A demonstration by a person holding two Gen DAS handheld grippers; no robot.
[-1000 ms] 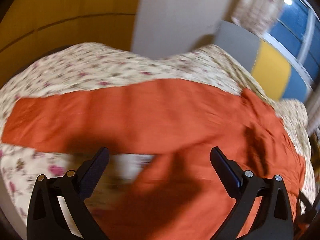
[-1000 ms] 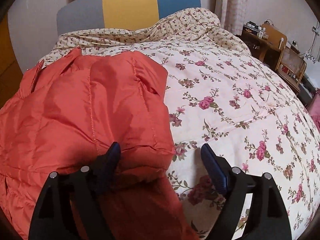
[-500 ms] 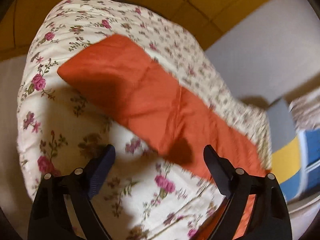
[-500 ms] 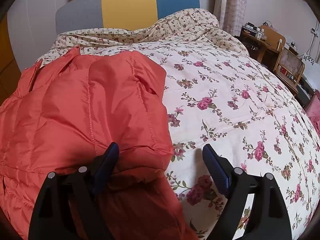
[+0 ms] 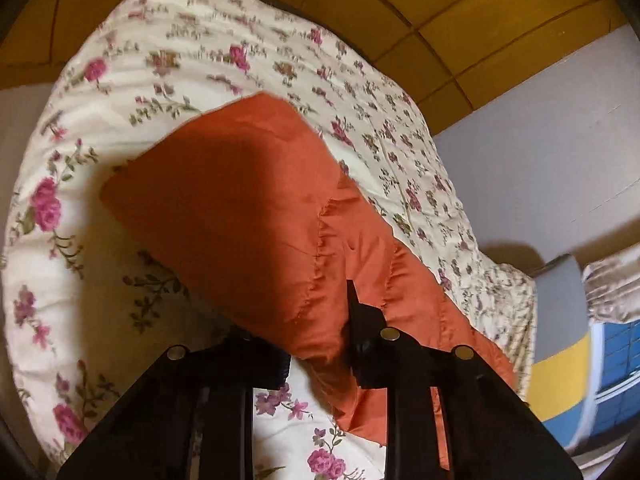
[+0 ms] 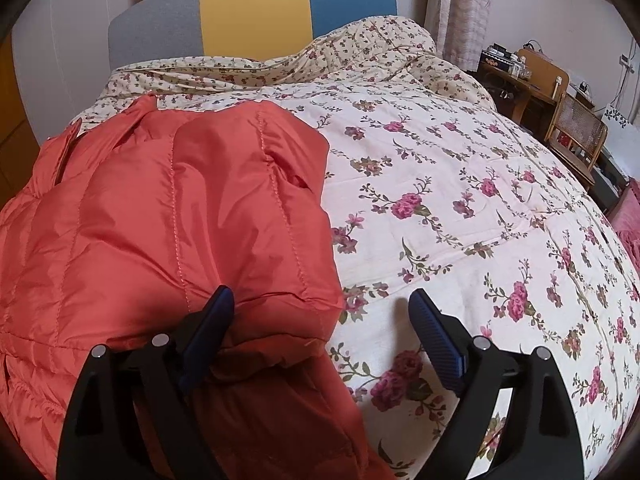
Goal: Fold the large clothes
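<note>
An orange quilted jacket (image 6: 160, 232) lies on the left half of a floral bedspread (image 6: 460, 208). One sleeve is folded over its body. In the left wrist view the other sleeve (image 5: 240, 208) stretches out toward the bed's edge. My left gripper (image 5: 316, 344) is shut on that sleeve near its gathered seam, and the cloth hides the left finger. My right gripper (image 6: 320, 320) is open and empty at the folded jacket's right edge, its left finger (image 6: 210, 320) touching the cloth.
The bed's headboard (image 6: 252, 12) is grey, yellow and blue. A wooden desk and a chair (image 6: 576, 136) stand at the right side of the bed. A yellow panelled wall (image 5: 440, 8) is beyond the bed's left side.
My left gripper swung to the outstretched sleeve, came down over it and shut on it. My right gripper has hardly moved and stays open.
</note>
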